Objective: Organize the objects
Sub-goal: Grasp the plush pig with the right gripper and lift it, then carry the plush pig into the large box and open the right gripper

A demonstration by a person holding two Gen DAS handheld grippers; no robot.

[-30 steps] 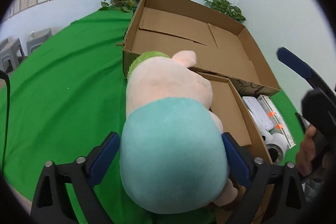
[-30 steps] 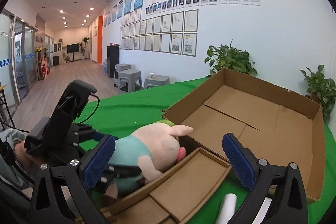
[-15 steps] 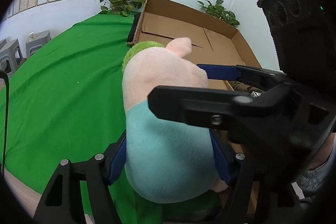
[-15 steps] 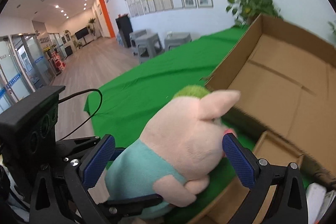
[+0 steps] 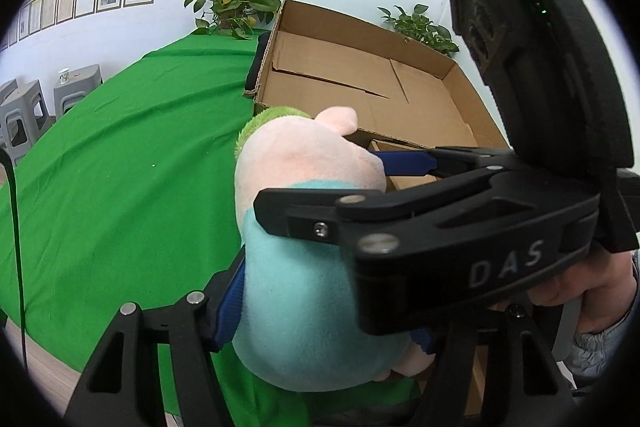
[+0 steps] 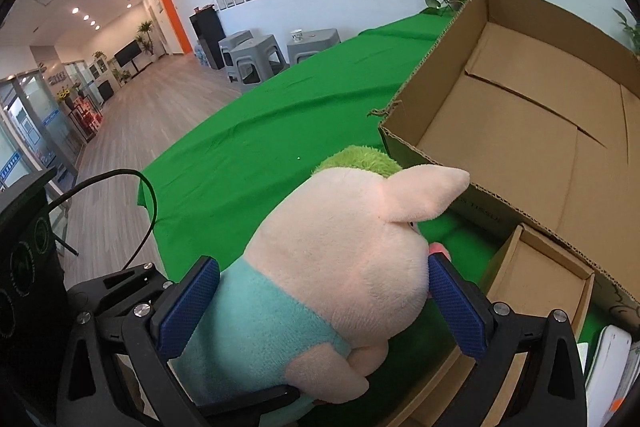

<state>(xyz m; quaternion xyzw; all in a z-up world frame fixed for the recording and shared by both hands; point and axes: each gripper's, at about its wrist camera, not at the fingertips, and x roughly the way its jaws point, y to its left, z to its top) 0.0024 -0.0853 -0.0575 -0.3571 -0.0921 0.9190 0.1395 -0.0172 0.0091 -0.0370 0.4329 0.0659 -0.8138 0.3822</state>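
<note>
A pink plush pig (image 5: 304, 187) in a teal shirt with a green cap is held over the green table. My left gripper (image 5: 324, 311) is shut on its teal body. My right gripper (image 6: 324, 307) has its blue pads (image 6: 456, 311) pressed on both sides of the pig (image 6: 344, 251) at the head and shoulder. The right gripper's black body (image 5: 460, 227) crosses the left wrist view in front of the pig. A large open cardboard box (image 5: 360, 83) lies just beyond the pig, also in the right wrist view (image 6: 520, 131).
A small cardboard box (image 6: 536, 287) sits by the big box's near wall. White packages (image 6: 608, 359) lie at the far right. The green tablecloth (image 5: 120, 163) spreads left. Potted plants (image 5: 232, 3) stand behind. Grey stools (image 6: 256, 59) stand past the table.
My right gripper has swung in over the pig and closed its pads on it. The left gripper keeps its hold. The pig has barely shifted.
</note>
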